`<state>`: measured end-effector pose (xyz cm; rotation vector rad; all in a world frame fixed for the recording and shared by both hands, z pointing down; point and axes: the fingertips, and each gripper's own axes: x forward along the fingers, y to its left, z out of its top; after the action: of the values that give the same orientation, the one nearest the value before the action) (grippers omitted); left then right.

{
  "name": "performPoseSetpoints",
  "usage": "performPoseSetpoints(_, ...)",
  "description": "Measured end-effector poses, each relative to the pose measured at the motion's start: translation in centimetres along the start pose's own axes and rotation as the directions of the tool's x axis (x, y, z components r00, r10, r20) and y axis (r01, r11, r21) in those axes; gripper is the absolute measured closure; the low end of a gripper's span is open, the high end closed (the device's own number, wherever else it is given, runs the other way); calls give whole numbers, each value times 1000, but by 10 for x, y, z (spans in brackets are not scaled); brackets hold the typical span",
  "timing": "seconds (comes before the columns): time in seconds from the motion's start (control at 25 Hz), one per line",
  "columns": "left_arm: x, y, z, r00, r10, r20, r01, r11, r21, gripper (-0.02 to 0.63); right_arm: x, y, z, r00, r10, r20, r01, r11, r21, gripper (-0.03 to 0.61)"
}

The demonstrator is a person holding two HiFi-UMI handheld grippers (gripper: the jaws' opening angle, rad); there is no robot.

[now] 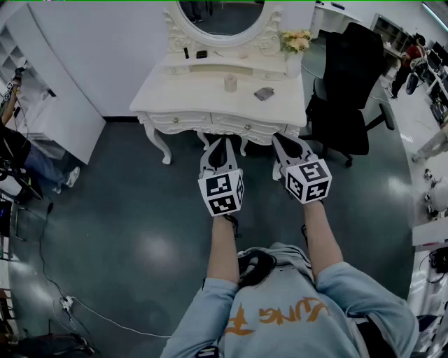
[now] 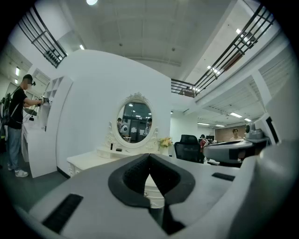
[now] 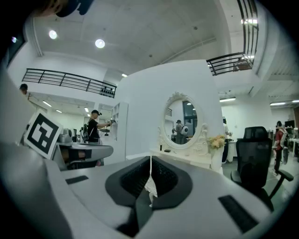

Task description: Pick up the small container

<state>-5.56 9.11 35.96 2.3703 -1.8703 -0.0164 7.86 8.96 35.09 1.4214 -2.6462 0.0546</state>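
A person is standing short of a white dressing table (image 1: 182,94) and holding two handheld grippers out toward it, level and side by side, both well clear of its front edge. The left gripper (image 1: 222,143) is showing its dark pads pressed together at the tips with nothing between them. The right gripper (image 1: 285,142) is likewise fully closed and carrying nothing.

The small container (image 1: 230,82), a pale upright cylinder, is standing alone near the middle of the tabletop, in front of the oval mirror (image 1: 220,14) and untouched. A flat grey object (image 1: 264,93) is lying on the table to the container's right, near but apart from it, and a bunch of flowers (image 1: 297,40) is sitting at the table's back right corner. A black office chair (image 1: 350,77) is crowding the table's right end.

The reach appears not yet begun, and the hazards are lying ahead. Jaws arriving shut would be nudging the light cylinder over or sending it rolling across the table. An off-centre pinch could be squeezing it out sideways toward the grey object. An approach from the table's right end would be risking a snag on the chair.
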Motion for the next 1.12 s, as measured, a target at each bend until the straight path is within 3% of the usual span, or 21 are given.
performPoseSetpoints(0.16, 2, 8, 1, 1000, -9, 1, 9, 1000, 5, 592, 8, 9, -3, 1000, 1, -9, -2, 999, -39, 546)
performPoseSetpoints(1.12, 21, 36, 3, 999, -47, -12, 47, 998, -37, 592, 23, -3, -5, 996, -79, -30, 79, 997, -1, 545)
